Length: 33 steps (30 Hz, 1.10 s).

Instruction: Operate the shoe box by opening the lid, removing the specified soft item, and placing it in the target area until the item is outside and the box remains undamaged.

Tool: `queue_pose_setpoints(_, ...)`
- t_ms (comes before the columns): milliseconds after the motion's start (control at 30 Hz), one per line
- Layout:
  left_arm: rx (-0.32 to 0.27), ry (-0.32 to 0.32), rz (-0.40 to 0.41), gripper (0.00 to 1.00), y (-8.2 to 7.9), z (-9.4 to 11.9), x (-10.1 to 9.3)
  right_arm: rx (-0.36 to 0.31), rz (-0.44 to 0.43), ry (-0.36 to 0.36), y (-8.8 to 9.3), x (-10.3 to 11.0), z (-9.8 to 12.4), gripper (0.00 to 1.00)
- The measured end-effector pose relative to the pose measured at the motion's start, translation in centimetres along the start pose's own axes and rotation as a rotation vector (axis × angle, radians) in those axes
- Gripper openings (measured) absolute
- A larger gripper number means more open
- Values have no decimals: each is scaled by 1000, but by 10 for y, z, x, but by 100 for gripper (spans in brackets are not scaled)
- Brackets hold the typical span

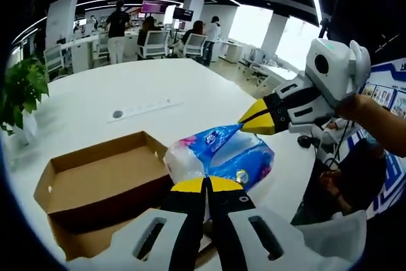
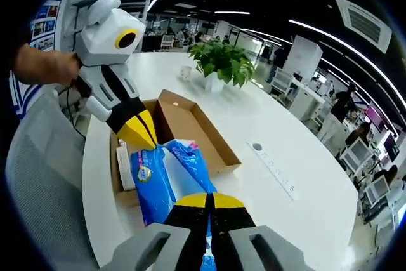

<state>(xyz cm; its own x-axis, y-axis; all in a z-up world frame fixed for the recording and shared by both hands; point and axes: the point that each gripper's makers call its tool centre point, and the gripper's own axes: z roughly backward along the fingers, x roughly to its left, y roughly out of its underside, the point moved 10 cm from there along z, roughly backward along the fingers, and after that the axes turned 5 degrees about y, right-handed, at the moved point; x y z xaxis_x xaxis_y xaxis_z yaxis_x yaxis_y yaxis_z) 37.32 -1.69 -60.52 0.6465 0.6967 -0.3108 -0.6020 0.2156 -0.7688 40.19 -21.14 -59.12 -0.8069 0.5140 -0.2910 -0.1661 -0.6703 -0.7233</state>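
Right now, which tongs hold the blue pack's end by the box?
The left tongs: their end of the blue pack is by the open box; the right tongs pinch the end over the table.

Shoe box point(image 1: 101, 182): matt brown cardboard, unprinted inside, with raw fibrous edges. Soft item point(image 1: 222, 157): pack wrapped in glossy, crinkled blue-and-white plastic film (highlights visible along the folds). Both tongs, left point(image 1: 206, 185) and right point(image 2: 208, 202): smooth moulded plastic, yellow-tipped on black, grey bodies. Desk point(image 1: 146, 87): smooth white surface with a faint sheen.
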Motion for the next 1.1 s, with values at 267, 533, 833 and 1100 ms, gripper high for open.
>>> queue_pose_setpoints(267, -11, 15, 3, 0, -3, -14, -10, 14, -3, 12, 17, -9, 7, 0)
queue_pose_setpoints(533, -14, 33, 2, 0, -6, -33, -20, 32, -4, 29, 31, -20, 14, 0)
queue_pose_setpoints(833, -16, 51, 5, 0, -8, -50, -29, 59, 5, 42, 47, -29, 18, 0)
queue_pose_setpoints(1100, -16, 63, 19, 0, -7, -66, -36, 69, -3, 44, 60, -38, 20, 0)
